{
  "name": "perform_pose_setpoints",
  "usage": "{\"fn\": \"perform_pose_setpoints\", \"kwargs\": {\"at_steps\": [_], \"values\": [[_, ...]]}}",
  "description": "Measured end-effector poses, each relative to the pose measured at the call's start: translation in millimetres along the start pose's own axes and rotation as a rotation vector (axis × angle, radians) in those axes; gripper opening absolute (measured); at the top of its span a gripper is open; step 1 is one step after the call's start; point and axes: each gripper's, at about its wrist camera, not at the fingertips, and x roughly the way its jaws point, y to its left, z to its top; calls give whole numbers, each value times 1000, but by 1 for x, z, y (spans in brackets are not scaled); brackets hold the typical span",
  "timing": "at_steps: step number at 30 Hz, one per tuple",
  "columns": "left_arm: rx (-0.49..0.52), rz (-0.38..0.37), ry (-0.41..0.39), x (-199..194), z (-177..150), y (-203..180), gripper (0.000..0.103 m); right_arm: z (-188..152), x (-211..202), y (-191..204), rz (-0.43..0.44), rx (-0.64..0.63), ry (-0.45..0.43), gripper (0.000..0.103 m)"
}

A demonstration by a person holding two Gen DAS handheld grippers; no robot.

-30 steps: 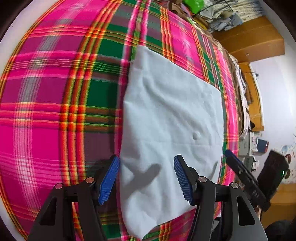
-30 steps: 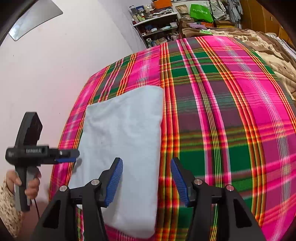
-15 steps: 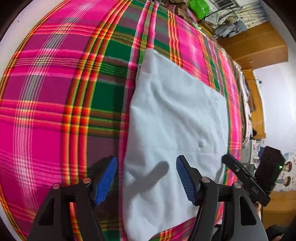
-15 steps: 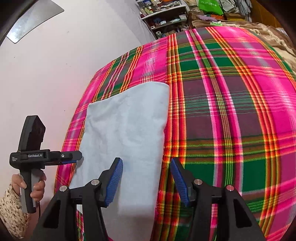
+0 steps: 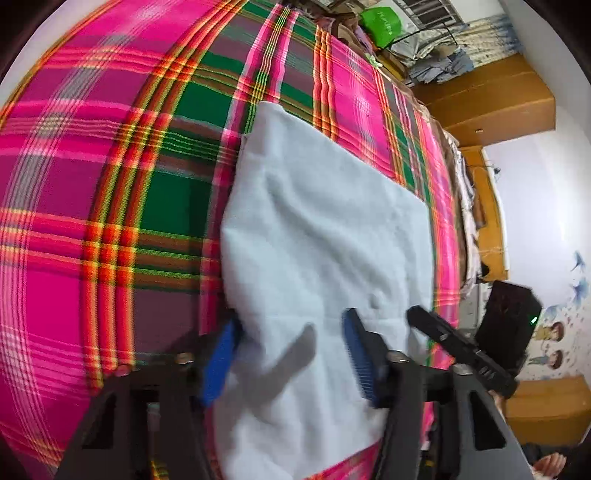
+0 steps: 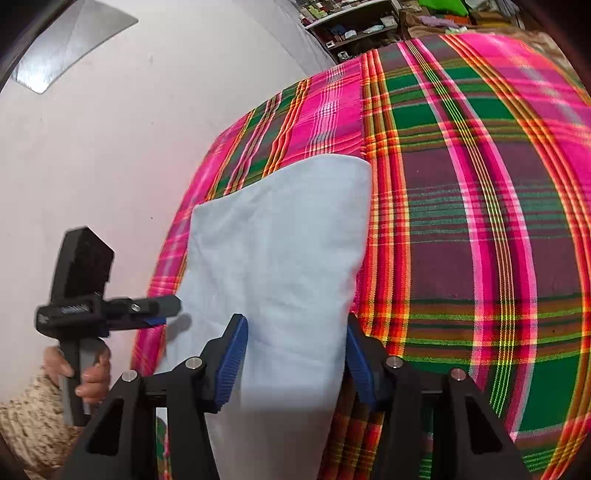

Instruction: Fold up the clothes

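A light blue folded cloth [image 5: 325, 240] lies flat on a pink, green and red plaid bedspread [image 5: 110, 206]. My left gripper [image 5: 291, 354] straddles the cloth's near left corner. Its jaws are closing: the left pad sits at the cloth's edge and the right pad over the fabric, without a pinch showing. In the right wrist view the same cloth [image 6: 280, 251] runs between the blue pads of my right gripper [image 6: 295, 360], which stands open over the near right corner. Each gripper shows in the other's view: the right gripper [image 5: 424, 321] and the left gripper [image 6: 170, 312].
A white wall [image 6: 110, 147] borders the bed on the left. Cluttered shelves [image 6: 351, 29] and a green bag [image 5: 380, 22] stand beyond the far end. Wooden furniture [image 5: 498, 103] lines the right side. A person's hand [image 6: 88, 373] in a speckled sleeve holds the left gripper's handle.
The left jaws have narrowed around the cloth's near left edge. The right gripper has sunk and moved forward, so the cloth's corner now lies between its fingers.
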Motion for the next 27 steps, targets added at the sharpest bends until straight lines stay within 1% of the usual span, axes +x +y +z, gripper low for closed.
{"fn": "perform_pose_setpoints", "kwargs": {"at_steps": [2,4,7,8,10,12,13,15,16,17,21,25,27], "values": [[-6,2,-3,-3,1,8,37,0,0,-2,11,8,1,51],[-23,0,-4,-5,3,14,32,0,2,1,5,-2,4,51],[-12,20,-14,-8,1,13,32,0,3,4,-1,-19,8,51],[8,30,-34,-10,1,9,32,0,2,5,-8,-25,7,50],[11,32,-36,-7,4,8,32,-1,3,8,-27,-50,5,50],[13,33,-36,-4,6,8,32,-1,2,7,-20,-55,8,49],[11,33,-35,-3,7,7,34,-1,2,6,-16,-57,10,49],[-6,9,-30,-2,11,8,40,1,3,3,-5,-55,15,49],[-14,-4,-27,-2,13,8,47,1,3,3,-1,-57,17,49],[-18,-6,-22,-2,13,8,48,1,2,2,-2,-59,18,49],[-18,11,-17,0,14,4,49,0,1,0,1,-58,17,51],[-11,3,-15,10,17,-3,48,-1,-1,-5,28,-8,3,51],[-31,15,-13,13,17,-1,38,-1,-1,-8,41,34,-8,51]]}}
